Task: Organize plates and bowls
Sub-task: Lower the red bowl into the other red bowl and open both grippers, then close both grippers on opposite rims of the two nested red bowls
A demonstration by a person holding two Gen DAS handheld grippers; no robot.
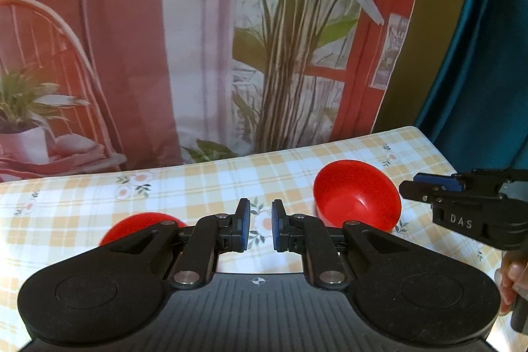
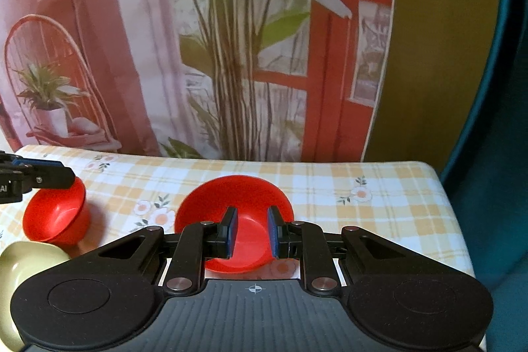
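Note:
A red bowl (image 2: pixel 250 203) sits upright on the checked tablecloth right in front of my right gripper (image 2: pixel 251 230), whose open jaws hover over its near rim without touching it. The same bowl shows in the left wrist view (image 1: pixel 358 192), to the right of my left gripper (image 1: pixel 260 225), which is open and empty above the cloth. A second red bowl (image 2: pixel 54 216) stands to the left; in the left wrist view it is mostly hidden behind the left finger linkage (image 1: pixel 142 221). A pale green dish (image 2: pixel 23 266) lies at the near left.
The table (image 2: pixel 379 210) with a yellow checked floral cloth ends at a printed backdrop behind and at a teal curtain (image 2: pixel 495 154) on the right. My right gripper body shows at the right edge of the left wrist view (image 1: pixel 468 207).

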